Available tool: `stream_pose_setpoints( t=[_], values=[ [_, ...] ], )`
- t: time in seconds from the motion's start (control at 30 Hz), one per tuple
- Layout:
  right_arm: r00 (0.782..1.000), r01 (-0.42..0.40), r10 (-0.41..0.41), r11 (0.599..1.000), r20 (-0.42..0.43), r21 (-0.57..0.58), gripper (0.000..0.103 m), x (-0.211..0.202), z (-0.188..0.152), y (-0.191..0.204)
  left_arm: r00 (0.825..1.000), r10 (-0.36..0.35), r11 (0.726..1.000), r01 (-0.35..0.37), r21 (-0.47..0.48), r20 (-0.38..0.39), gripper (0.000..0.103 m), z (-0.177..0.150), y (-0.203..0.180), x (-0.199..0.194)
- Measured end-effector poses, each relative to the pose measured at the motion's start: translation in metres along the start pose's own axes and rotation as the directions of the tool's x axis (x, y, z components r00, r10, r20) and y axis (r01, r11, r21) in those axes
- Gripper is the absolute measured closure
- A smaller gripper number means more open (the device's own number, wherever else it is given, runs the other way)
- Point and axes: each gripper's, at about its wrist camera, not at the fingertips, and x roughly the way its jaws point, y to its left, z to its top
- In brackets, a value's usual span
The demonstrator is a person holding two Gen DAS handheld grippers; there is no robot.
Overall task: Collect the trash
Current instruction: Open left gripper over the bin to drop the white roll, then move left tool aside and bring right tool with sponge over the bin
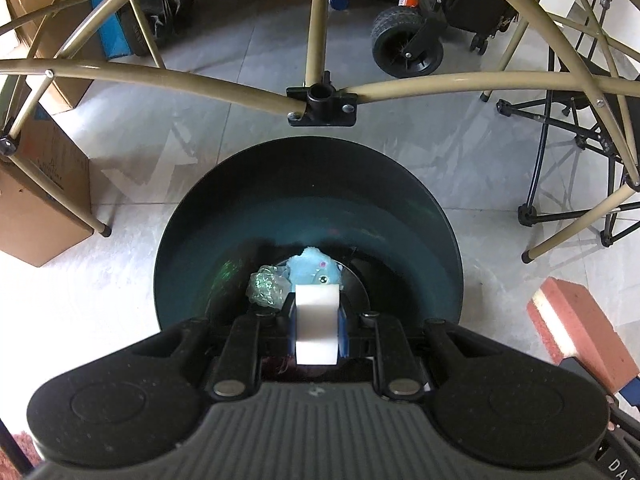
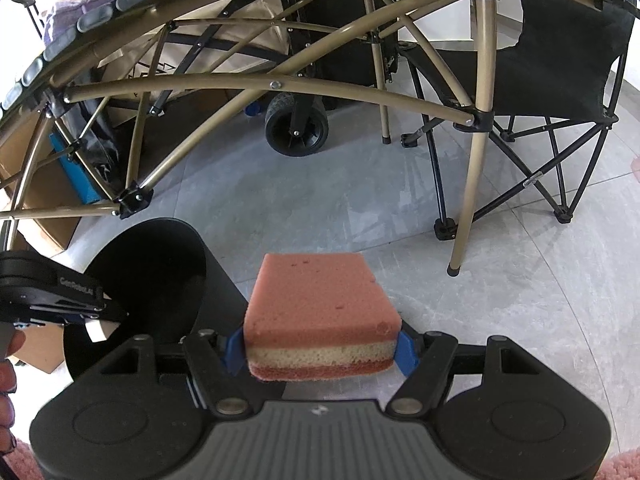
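Left gripper (image 1: 316, 320) clamped on a white flat piece (image 1: 316, 328), poised over the dark bin (image 1: 304, 208) mouth; crumpled wrap (image 1: 266, 286) and blue scrap (image 1: 314, 268) lie inside. Right gripper (image 2: 320, 350) clamps a pink sponge (image 2: 320, 312) just beside the bin (image 2: 152, 264), above the floor. Drop step; next, likely release the white piece, then bring the sponge over.

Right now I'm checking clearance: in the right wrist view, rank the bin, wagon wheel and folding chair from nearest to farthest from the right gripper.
1. Black bin, beside it, left.
2. Wagon wheel, ahead, centre.
3. Folding chair, upper right; close call with the wheel.
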Motion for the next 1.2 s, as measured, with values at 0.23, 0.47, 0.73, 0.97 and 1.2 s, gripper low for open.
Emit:
stream_pose_setpoints(
  t=[0.23,0.47,0.73,0.97,1.2],
  values=[
    [1.0,-0.003,0.003,1.0,-0.002,-0.005,0.034,0.0,0.0,0.0,0.999,0.026,1.0,-0.027,0.009,0.043,0.0,-0.001,-0.005,-0.008],
    [1.0,-0.004,0.004,1.0,-0.001,-0.005,0.034,0.0,0.0,0.001,0.999,0.039,0.999,-0.039,-0.01,0.019,0.0,0.001,-0.002,-0.008],
    [1.0,-0.005,0.005,1.0,0.0,-0.006,0.034,-0.001,0.001,0.001,0.999,0.036,0.999,-0.035,-0.002,0.023,0.0,0.0,-0.002,-0.009],
    [1.0,-0.006,0.006,1.0,0.0,-0.006,0.034,-0.001,0.001,0.001,0.999,0.035,0.999,-0.035,0.0,0.027,0.0,-0.001,-0.003,-0.01],
    [1.0,-0.012,0.012,1.0,0.008,-0.013,0.034,-0.004,0.004,0.003,0.999,0.032,0.999,-0.032,0.004,0.038,0.0,-0.002,0.0,-0.013]
  ],
)
